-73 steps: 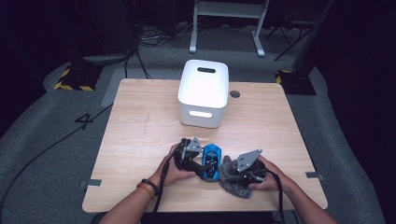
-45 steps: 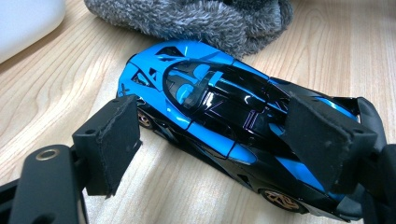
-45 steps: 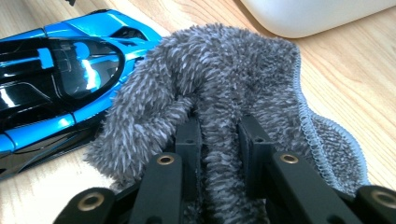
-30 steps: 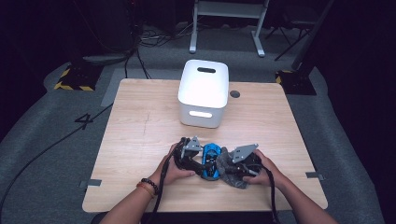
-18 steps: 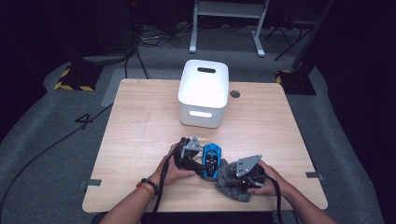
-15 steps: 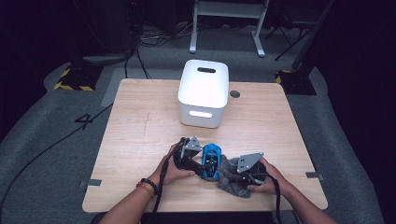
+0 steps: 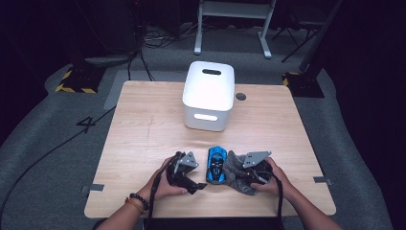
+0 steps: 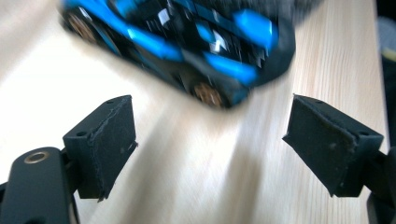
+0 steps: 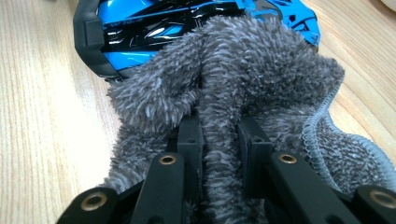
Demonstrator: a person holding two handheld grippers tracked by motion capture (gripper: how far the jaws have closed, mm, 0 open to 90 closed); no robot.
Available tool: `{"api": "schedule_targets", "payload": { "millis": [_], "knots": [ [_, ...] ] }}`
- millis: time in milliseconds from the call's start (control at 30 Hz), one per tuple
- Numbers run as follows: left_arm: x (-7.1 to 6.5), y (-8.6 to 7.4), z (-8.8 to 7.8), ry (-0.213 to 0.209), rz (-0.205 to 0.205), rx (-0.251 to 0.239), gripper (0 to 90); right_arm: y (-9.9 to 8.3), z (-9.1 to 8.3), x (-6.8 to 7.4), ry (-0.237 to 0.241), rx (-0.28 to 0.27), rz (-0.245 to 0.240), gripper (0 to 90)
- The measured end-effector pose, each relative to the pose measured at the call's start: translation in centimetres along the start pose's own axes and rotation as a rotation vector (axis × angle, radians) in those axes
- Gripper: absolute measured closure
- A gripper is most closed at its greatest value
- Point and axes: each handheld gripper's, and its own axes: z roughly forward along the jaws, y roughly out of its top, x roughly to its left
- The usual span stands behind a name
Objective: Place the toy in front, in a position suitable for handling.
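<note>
**Cloth pinched against a blue toy car at the near edge of the desk**

In the high view, two forearms come in from the bottom of the frame. The left gripper (image 7: 198, 184) sits at lower centre, just left of the toy car (image 7: 217, 164). Its jaws stand apart and have just been opening; in the left gripper view nothing lies between its pads (image 8: 105, 142), and the toy car (image 8: 177, 42), blurred, crosses the top of that frame just beyond them.

The right gripper (image 7: 244, 176) lies at lower centre right, its jaws clamped together on a fold of the grey cloth (image 7: 238, 171). In the right gripper view the cloth (image 9: 243, 88) bunches up between the two black jaws in the middle of the frame and drapes against the side of the toy car (image 9: 140, 28), which fills the top of the frame.

The car stands on its wheels on the wooden desk (image 7: 143, 124), touching the cloth on its right side.

Farther back, at the centre of the frame, a white bin (image 7: 209, 96) stands upside down on the desk, well apart from the car. Beyond the desk lie grey floor and black cables (image 7: 43, 153).
</note>
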Motion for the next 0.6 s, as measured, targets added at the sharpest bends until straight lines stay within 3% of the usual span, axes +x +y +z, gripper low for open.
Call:
{"api": "schedule_targets", "payload": {
  "millis": [133,233,367,433,600],
  "knots": [
    [-0.6,-0.1,0.7,0.071,0.051,0.043,20.7,0.2,0.3,0.2,0.017,-0.012,-0.006,75.2],
    [0.0,0.1,0.8,0.121,0.035,0.034,26.6,0.5,0.5,0.5,0.040,-0.022,-0.017,75.3],
    [0.9,-0.1,0.6,0.115,-0.009,0.015,21.1,0.9,0.9,1.1,0.061,-0.027,-0.032,75.2],
    [1.1,-0.2,0.5,0.168,-0.004,0.023,22.5,1.0,1.0,1.3,0.065,-0.027,-0.037,75.2],
    [1.8,-0.6,0.0,0.168,-0.016,0.022,22.2,1.5,1.4,1.8,0.091,-0.038,-0.049,75.0]
  ]
}}
